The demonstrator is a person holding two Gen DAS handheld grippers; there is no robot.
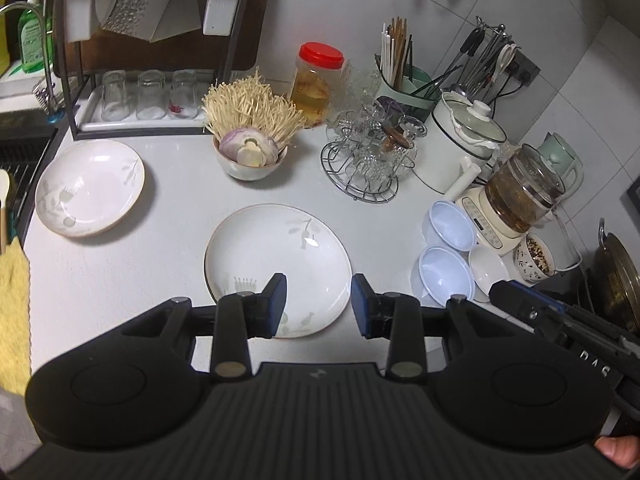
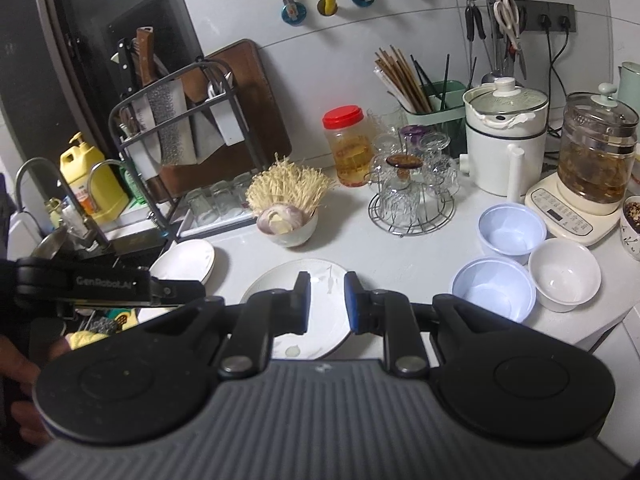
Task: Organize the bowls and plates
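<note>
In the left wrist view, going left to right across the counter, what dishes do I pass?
White plate with grey leaf print near the sink → white bowl of onion and enoki mushrooms → second white leaf-print plate → two pale blue plastic bowls → small white ceramic bowl.

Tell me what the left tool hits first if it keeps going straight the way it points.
Probably the near plate: the open left tool frames it, empty. Height above it is unclear.

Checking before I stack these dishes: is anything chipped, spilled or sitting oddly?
Nothing looks chipped or spilled. The near white floral plate carries a small pale scrap near its front rim, seen from the right wrist. The second white floral plate sits flat, apart.
</note>
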